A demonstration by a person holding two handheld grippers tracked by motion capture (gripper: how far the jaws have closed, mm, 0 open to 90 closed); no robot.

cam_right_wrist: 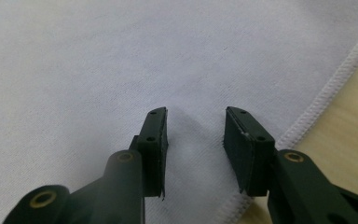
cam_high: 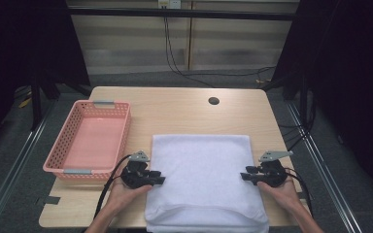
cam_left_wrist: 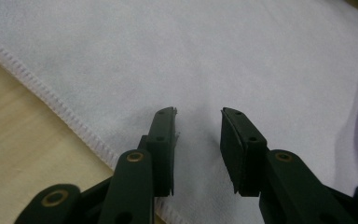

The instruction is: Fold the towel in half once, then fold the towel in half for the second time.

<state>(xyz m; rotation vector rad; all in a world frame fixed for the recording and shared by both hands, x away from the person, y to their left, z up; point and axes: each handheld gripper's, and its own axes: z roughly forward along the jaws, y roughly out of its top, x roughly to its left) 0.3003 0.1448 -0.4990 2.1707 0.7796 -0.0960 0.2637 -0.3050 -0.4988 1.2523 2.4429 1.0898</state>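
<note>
High view overhead, gripper views close, sharing towel (cam_high: 201, 174)

A pink basket (cam_high: 88, 141) with perforated walls and grey handles sits on the left part of the light wooden table (cam_high: 184, 109). It holds nothing. A small round hole (cam_high: 213, 101) lies in the table top, well to the right of the basket and near the far edge. Beyond the table, black cables (cam_high: 175, 58) hang down a pale wall to the grey floor (cam_high: 9, 160).
</note>
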